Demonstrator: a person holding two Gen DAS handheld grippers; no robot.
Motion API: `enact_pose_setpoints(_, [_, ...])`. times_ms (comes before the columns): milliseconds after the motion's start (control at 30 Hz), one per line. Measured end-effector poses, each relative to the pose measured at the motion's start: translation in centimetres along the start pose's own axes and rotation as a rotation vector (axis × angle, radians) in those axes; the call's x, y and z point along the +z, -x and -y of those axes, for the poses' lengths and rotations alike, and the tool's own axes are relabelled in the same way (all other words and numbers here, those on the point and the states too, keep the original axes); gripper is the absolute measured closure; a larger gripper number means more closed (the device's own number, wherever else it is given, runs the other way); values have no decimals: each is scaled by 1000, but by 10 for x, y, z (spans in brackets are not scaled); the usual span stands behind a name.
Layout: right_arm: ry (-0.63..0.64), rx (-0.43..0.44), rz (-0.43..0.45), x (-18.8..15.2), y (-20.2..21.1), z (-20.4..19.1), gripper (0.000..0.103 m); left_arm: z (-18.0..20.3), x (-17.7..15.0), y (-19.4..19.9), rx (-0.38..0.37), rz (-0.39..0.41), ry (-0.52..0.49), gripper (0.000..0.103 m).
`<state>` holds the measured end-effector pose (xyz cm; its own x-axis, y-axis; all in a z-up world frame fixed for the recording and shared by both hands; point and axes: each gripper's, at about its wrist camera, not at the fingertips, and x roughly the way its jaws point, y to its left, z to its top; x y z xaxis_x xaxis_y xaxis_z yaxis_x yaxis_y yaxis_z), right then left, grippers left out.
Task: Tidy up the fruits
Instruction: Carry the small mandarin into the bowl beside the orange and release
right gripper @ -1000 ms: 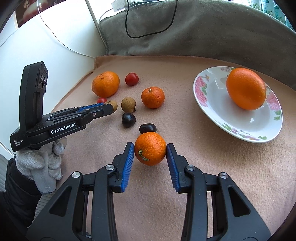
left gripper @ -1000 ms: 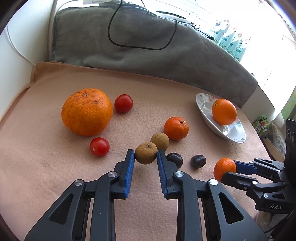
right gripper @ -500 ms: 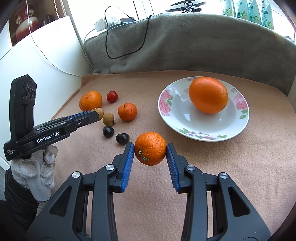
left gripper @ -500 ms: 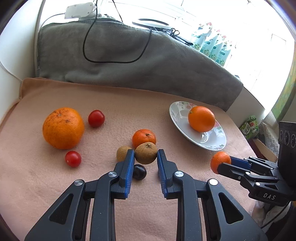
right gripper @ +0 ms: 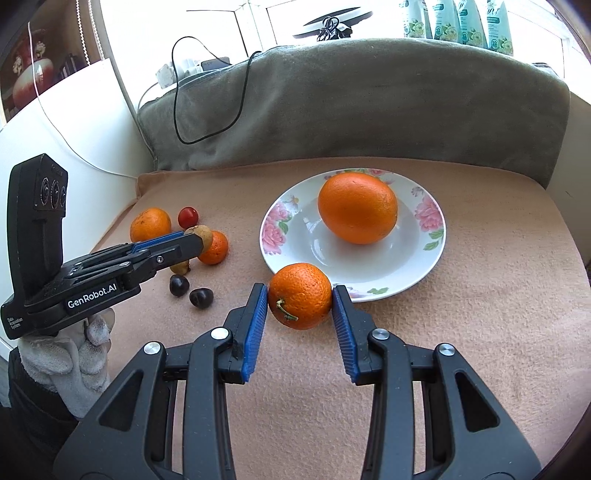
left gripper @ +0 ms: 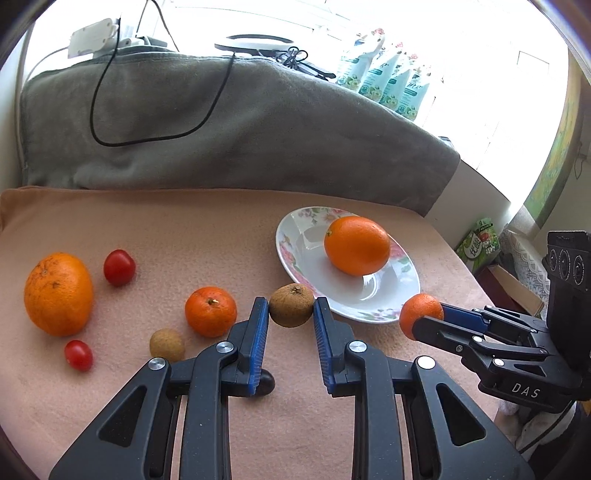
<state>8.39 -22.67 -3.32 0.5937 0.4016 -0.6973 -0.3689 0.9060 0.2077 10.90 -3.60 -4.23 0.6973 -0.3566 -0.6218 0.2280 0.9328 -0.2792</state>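
Right gripper [right gripper: 300, 308] clamped on a small mandarin [right gripper: 300, 295], pebbled skin, short green stem stub facing the lens; the fruit hangs clear of the cloth just at the near rim of the plate [right gripper: 428, 266]. Left gripper [left gripper: 291, 314] pinching a brown longan [left gripper: 291, 305], dull and rough-skinned, roundish, also lifted, near the plate's left edge. Blue ribbed pads [left gripper: 258, 332] on black plastic fingers on both tools. Readable print: "GenRobot.AI" on the left tool's side as seen from the right wrist camera, "DAS" on the right tool in the left wrist view. Plate is glossy white ceramic, shallow, with pink flowers and green leaves round the rim; it holds one large smooth orange [right gripper: 357, 207] only. Loose on the fuzzy peach blanket [right gripper: 480, 332]: a big blemished orange [left gripper: 58, 293], a second mandarin [left gripper: 210, 311], two cherry tomatoes [left gripper: 119, 266], another longan [left gripper: 167, 345], two dark glossy chestnut-like fruits [right gripper: 179, 285]. Behind, a grey fleece-covered backrest [right gripper: 369, 110] with a black cable [right gripper: 192, 110] looped over it. Green-white pouches [right gripper: 458, 22] on the sill, print too small to read. White knit glove [right gripper: 70, 354] on the hand holding the left tool.
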Motion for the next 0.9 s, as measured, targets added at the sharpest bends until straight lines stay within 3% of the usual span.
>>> enact_pose_setpoints(900, [-35,-44,-8,14,-12,29,65,31,20,-34,-2,-26,-78,80])
